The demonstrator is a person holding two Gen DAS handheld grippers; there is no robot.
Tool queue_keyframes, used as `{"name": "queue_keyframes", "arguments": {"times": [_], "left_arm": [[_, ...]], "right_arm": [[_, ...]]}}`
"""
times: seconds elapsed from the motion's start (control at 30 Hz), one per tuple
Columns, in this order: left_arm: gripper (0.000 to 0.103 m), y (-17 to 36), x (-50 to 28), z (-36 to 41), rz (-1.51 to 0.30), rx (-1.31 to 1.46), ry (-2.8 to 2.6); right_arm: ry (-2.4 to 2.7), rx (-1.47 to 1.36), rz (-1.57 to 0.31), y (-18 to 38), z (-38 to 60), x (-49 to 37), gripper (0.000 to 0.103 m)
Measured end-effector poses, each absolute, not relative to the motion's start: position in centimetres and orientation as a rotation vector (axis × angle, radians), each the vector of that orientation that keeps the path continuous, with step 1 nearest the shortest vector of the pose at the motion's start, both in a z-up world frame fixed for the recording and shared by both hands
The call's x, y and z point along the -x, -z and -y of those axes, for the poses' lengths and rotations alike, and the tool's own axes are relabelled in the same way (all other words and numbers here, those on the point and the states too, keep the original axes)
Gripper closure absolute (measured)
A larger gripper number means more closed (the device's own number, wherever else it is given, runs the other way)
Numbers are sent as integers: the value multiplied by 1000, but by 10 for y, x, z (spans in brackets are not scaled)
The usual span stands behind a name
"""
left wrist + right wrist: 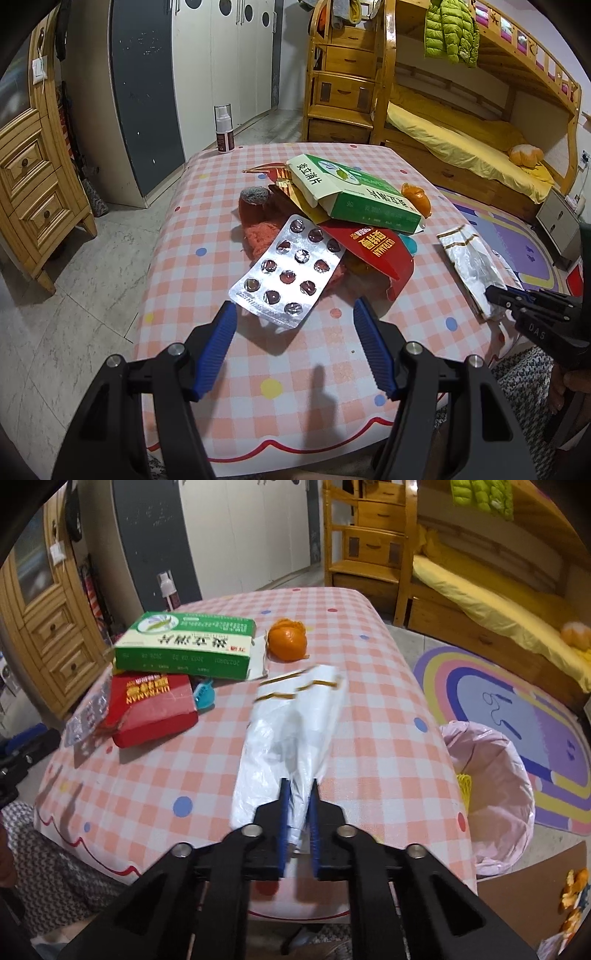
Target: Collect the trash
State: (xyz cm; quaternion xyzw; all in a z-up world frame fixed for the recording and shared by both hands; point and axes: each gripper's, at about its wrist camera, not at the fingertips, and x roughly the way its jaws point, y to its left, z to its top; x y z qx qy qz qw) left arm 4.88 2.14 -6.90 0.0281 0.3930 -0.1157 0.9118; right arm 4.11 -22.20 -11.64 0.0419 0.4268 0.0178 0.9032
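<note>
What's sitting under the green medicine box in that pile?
The green medicine box rests on a red carton and gold packaging. Whatever lies beneath those is hidden.

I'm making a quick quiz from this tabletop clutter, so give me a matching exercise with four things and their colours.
Things:
1. medicine box
2. flat packet
3. peeled fruit
4. plastic bag in the right hand-held gripper

Colours:
A. orange
B. white
C. green and white
D. red

Pairs: 1-C, 2-D, 3-A, 4-B

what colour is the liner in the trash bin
Pale pink liner; the right wrist view shows it best.
</note>
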Motion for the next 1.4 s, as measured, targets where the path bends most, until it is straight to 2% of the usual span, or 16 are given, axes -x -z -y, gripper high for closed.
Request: {"name": "queue_keyframes", "arguments": {"times": [0.33,0.37,0.43,0.53,0.8,1.27,1.4], "left_arm": [[39,51,-66,-21,-763,-59,221],[37,49,-70,-19,-757,-63,225],[28,46,-75,-17,-747,-70,225],[23,47,-80,-17,-745,-64,228],[23,85,-78,-31,-833,-80,279],[23,104,-89,-28,-850,-120,327],[36,106,-94,-31,-862,-108,358]], "right_arm": [[-10,-24,-727,56,220,-33,100],[-9,-14,-724,55,218,-33,100],[-13,-19,-727,55,219,-35,100],[-16,-11,-739,60,219,-39,100],[-17,-21,-762,68,222,-42,100],[-17,-5,-773,70,219,-39,100],[-14,-1,-775,70,217,-38,100]]}}
